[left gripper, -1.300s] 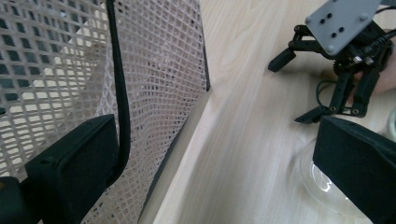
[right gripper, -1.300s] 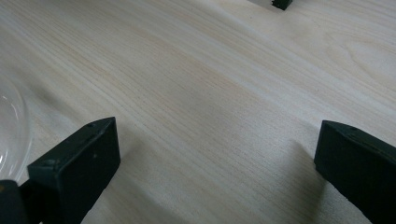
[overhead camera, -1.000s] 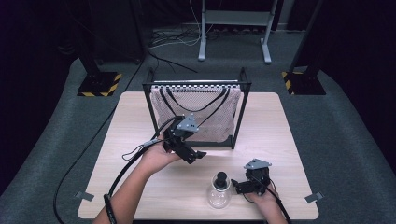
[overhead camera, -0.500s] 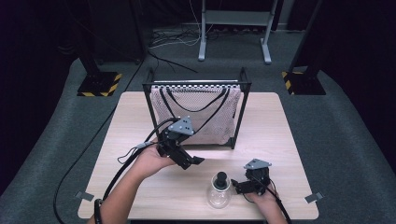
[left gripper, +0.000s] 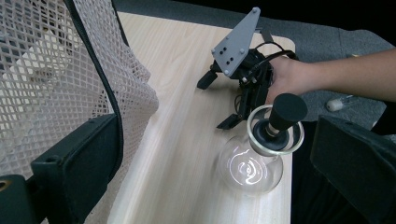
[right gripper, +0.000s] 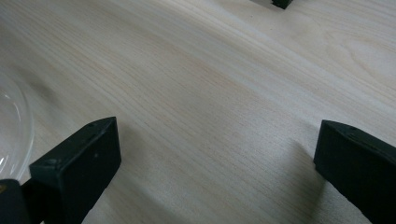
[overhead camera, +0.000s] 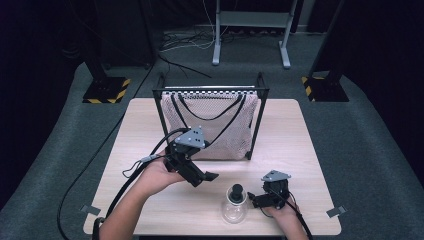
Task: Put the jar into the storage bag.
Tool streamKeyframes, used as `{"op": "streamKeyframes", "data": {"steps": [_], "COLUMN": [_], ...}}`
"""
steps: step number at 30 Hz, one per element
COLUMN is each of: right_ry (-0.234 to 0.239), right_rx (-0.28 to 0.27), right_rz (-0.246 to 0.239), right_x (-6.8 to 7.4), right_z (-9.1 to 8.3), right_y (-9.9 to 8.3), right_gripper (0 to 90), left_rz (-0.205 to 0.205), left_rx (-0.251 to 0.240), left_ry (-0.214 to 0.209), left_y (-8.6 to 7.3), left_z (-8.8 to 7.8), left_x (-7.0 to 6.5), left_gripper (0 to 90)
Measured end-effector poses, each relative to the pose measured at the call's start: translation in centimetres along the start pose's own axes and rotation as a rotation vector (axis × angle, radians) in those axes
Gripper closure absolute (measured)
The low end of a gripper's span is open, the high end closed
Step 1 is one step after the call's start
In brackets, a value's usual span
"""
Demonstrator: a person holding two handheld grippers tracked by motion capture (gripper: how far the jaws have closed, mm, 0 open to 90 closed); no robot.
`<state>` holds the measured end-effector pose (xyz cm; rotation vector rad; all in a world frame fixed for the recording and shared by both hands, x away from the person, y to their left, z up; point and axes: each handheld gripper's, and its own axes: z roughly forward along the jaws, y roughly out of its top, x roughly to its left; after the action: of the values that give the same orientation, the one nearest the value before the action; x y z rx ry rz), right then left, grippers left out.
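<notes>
Near the front edge of the desk (overhead camera: 310, 130) stands a round glass flask (overhead camera: 234, 209) with a black stopper (overhead camera: 236, 191) in its neck. It rests upright on the bare wood, free of both grippers. Just to its right sits the right gripper (overhead camera: 261, 200), held low by a hand (overhead camera: 282, 212) at the desk's front edge; its fingers are spread wide apart with nothing between them, close over the wood, and the flask's curved wall shows at the left edge of the right gripper view (right gripper: 11, 135). The left gripper (overhead camera: 206, 177) hangs above the desk, behind and to the left of the flask, tilted down toward it, its fingers also wide apart and empty. From its own view the flask (left gripper: 251, 167) lies between the two fingers farther off, with the stopper (left gripper: 286, 112) upright and the right gripper (left gripper: 219, 100) just beyond. Behind the left gripper a white mesh bag (overhead camera: 220, 125) with black handles hangs in a black frame (overhead camera: 212, 91) at the middle of the desk, and the mesh (left gripper: 56, 84) hangs close beside the left finger.
</notes>
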<state>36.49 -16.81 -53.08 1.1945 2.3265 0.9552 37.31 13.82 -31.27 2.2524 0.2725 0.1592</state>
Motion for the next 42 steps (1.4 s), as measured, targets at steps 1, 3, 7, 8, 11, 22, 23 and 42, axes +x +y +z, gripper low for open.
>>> {"op": "streamKeyframes", "data": {"steps": [1,3,7,8,11,22,23,42], "right_ry": [0.003,0.011,0.025,0.027,0.029,0.07,0.076,0.2], "right_rx": [0.001,0.001,0.0,0.0,0.004,0.004,0.005,0.027], "right_rz": [-0.001,-0.009,-0.02,-0.023,-0.024,-0.059,-0.057,-0.121], "right_x": [0.0,-0.1,-0.3,-0.3,-0.4,-0.1,-0.1,0.4], "right_z": [0.0,-0.1,-0.3,-0.3,-0.5,-1.5,-1.6,-4.0], "right_y": [0.0,-0.1,-0.2,-0.2,-0.2,0.5,0.6,1.0], "right_gripper": [0.0,0.7,2.0,2.3,5.6,10.4,10.8,11.8], "left_rz": [0.001,-0.003,-0.005,-0.006,-0.006,-0.007,-0.006,-0.011], "left_rx": [-0.002,-0.009,-0.017,-0.02,-0.027,-0.039,-0.038,-0.064], "left_ry": [0.0,-0.001,-0.003,-0.005,-0.006,-0.019,-0.019,-0.015], "left_y": [0.0,-0.1,-0.3,-0.3,-0.4,-0.4,-0.4,-0.8], "left_z": [0.0,0.0,-0.1,-0.1,-0.2,-0.2,-0.2,-0.2], "left_x": [0.0,0.0,0.0,0.0,0.0,0.1,0.1,0.0], "left_gripper": [1.7,1.7,1.7,1.7,1.7,1.5,1.5,1.2]}}
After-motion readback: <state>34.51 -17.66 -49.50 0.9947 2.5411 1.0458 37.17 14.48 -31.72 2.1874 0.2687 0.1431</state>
